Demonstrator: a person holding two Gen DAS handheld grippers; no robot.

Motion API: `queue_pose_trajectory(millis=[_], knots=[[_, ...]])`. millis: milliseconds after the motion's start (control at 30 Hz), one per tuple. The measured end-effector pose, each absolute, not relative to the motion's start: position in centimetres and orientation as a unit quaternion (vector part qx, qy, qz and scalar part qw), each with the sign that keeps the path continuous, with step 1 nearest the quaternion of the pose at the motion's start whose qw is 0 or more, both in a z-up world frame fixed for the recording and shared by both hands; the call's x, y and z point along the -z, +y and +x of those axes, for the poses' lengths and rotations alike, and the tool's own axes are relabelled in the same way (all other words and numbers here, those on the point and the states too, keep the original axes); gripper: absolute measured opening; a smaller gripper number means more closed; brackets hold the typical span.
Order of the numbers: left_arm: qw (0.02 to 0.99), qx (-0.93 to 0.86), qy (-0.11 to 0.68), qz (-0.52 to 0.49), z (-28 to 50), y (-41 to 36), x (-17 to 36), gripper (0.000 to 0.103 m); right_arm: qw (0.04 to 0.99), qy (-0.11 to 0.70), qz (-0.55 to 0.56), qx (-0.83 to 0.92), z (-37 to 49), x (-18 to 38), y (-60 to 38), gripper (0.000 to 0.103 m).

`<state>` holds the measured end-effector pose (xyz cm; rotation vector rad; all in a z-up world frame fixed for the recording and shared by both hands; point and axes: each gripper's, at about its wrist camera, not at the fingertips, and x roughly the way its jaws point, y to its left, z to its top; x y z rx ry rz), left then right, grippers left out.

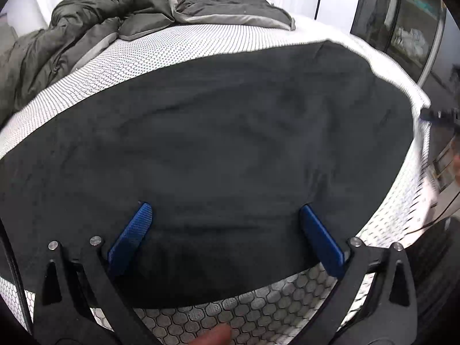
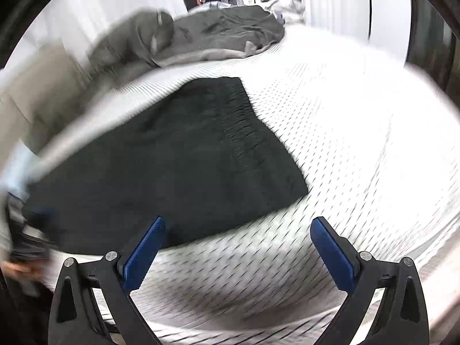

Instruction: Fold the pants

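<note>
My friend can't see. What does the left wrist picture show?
Dark pants lie flat on a white patterned mattress. The open left gripper hangs over their near edge, holding nothing. A rumpled grey duvet sits behind.

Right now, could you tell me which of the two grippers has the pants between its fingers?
The left gripper: the dark pants spread between its open fingers, while the right gripper spans mostly bare mattress.

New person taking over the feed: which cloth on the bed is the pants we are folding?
Find the bed with the white honeycomb-patterned mattress. The pants lie flat on its near part, a dark slab with a gathered waistband. The only other cloth, the rumpled olive-grey duvet, is heaped at the far end.
</note>
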<state>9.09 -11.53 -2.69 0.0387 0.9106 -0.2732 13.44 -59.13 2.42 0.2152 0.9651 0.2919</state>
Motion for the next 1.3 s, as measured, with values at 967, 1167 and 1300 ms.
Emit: queue_pose_trajectory(millis=[967, 1167, 1300], knots=[[0.909, -0.02, 0.354, -0.221, 6.4, 9.0, -1.2, 0.102, 0.87, 0.317, 0.111, -0.36, 19.2, -13.9, -33.5, 0.02], [0.882, -0.179, 0.297, -0.318, 2.2, 19.9, -0.5, 0.102, 0.757, 0.397, 0.03, -0.518, 18.3, -10.4, -16.6, 0.047], [0.881, -0.174, 0.296, -0.327, 1.3, 21.9, 0.0, 0.102, 0.703, 0.467, -0.034, -0.535, 17.1, -6.0, -12.2, 0.065]])
